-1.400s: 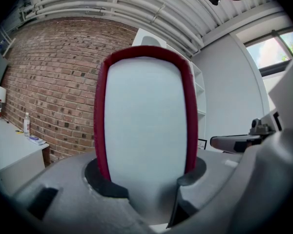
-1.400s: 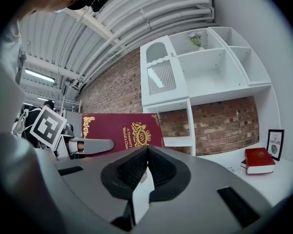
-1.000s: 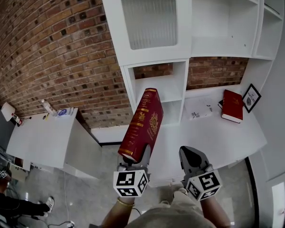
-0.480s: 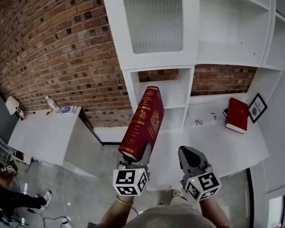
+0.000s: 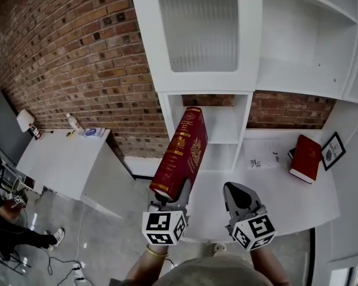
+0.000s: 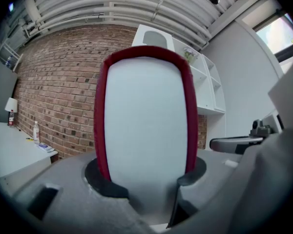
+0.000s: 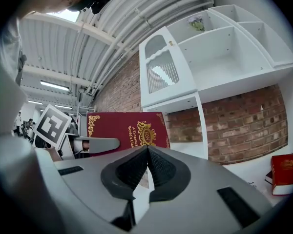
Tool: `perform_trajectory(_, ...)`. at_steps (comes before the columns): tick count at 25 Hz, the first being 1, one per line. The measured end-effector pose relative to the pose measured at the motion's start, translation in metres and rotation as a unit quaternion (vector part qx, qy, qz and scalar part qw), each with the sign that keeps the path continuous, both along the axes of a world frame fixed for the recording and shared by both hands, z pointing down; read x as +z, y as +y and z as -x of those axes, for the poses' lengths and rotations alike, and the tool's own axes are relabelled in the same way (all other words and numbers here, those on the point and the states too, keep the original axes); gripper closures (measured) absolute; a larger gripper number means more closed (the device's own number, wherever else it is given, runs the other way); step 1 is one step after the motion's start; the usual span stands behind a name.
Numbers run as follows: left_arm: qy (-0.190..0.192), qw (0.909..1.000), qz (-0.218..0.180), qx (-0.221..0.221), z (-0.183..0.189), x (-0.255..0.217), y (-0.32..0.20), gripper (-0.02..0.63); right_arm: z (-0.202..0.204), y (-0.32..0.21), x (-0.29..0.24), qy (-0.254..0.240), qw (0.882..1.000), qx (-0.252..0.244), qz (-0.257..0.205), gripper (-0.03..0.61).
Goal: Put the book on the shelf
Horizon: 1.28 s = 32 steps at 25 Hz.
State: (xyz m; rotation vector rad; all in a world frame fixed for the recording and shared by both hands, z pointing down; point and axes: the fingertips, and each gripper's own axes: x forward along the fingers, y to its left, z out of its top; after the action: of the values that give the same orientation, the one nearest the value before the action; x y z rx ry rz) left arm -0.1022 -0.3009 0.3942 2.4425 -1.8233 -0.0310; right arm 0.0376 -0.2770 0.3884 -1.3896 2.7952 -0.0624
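Grip is low: the left gripper (image 5: 169, 196) clenches the red book (image 5: 181, 152) by its bottom edge, top leaning toward one o'clock. At three o'clock, the right gripper (image 5: 238, 193) is clenched shut, empty. The book seems stiff, heavy, top-loaded, with smooth covers that may slip. The shelf (image 5: 240, 130) waits beyond at twelve o'clock.

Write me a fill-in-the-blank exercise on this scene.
The left gripper is shut on the book, whose cover is ____. The right gripper, jaws together, holds ____. The wall behind the shelf is made of ____.
Missing words: red; nothing; brick.
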Motion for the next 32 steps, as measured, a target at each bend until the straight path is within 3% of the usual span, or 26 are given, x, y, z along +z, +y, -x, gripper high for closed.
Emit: perform_trajectory(32, -0.018, 0.9965, 0.021, -0.079, -0.009, -0.004, -0.045, 0.383, -0.003, -0.056, 0.002, -0.013, 0.995, -0.095, 0.008, 0.572)
